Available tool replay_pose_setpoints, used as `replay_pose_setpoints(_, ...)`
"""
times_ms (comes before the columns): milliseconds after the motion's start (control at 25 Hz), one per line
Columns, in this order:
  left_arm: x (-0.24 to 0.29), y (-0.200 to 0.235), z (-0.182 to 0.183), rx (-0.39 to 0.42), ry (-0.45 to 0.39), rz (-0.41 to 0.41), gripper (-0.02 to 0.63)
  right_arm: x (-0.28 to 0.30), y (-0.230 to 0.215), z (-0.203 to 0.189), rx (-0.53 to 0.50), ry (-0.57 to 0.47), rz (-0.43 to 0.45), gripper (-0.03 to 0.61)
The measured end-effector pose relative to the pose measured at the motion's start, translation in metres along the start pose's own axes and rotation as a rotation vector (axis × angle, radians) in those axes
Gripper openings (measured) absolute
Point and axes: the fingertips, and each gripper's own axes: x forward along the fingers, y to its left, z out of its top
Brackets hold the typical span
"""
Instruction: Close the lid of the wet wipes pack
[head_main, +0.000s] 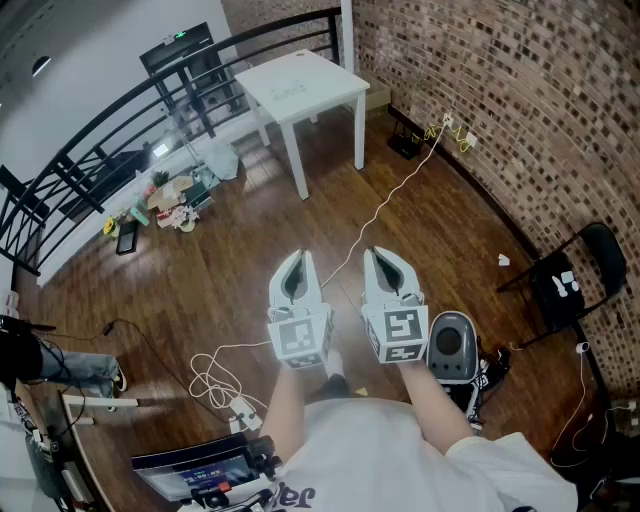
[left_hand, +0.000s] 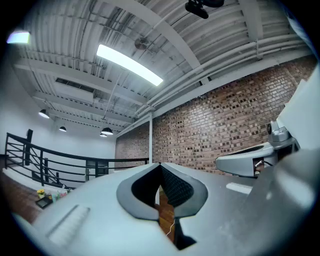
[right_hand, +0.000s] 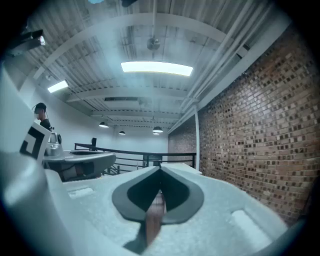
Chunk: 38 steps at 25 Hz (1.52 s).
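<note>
No wet wipes pack can be made out in any view; a faint pale patch (head_main: 289, 89) lies on the white table (head_main: 334, 86) far ahead, too small to identify. I hold both grippers level, side by side in front of my chest, above a wooden floor. My left gripper (head_main: 297, 256) has its jaws pressed together with nothing between them, as the left gripper view (left_hand: 160, 165) shows. The right gripper (head_main: 376, 252) is likewise shut and empty (right_hand: 160, 168). Each gripper shows at the edge of the other's view: right gripper (left_hand: 246, 162), left gripper (right_hand: 80, 163).
A brick wall (head_main: 520, 110) curves along the right with a black folding chair (head_main: 577, 278) before it. A white cable (head_main: 385, 205) runs over the floor. A round grey device (head_main: 452, 346) sits by my right arm. A black railing (head_main: 120, 135) and clutter (head_main: 172, 198) lie left.
</note>
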Motion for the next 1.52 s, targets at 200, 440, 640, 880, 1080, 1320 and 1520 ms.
replay_pose_setpoints(200, 0.062, 0.059, 0.006, -0.063, -0.014, -0.011, 0.015, 0.090, 0.017, 0.007, 0.015, 0.016, -0.002, -0.009)
replay_pose_setpoints(440, 0.114, 0.125, -0.007, -0.105, 0.035, 0.040, 0.015, 0.165, 0.050, 0.004, 0.005, 0.061, 0.066, -0.009)
replay_pose_setpoints(640, 0.151, 0.160, -0.030, -0.133, 0.063, 0.090, 0.015, 0.218, 0.044, -0.002, 0.000, 0.079, 0.098, -0.009)
replay_pose_setpoints(880, 0.227, 0.180, -0.040, -0.101, 0.072, 0.090, 0.015, 0.309, 0.023, -0.019, 0.027, 0.088, 0.129, -0.009)
replay_pose_setpoints(1080, 0.328, 0.215, -0.048, -0.037, 0.079, 0.116, 0.015, 0.424, -0.008, -0.006, 0.070, 0.043, 0.184, -0.009)
replay_pose_setpoints(1320, 0.430, 0.235, -0.035, -0.022, 0.063, 0.135, 0.015, 0.528, -0.054, 0.011, 0.116, 0.018, 0.208, -0.009)
replay_pose_setpoints(1520, 0.478, 0.238, -0.060, -0.031, 0.116, 0.146, 0.015, 0.566, -0.075, -0.016, 0.152, 0.083, 0.232, -0.009)
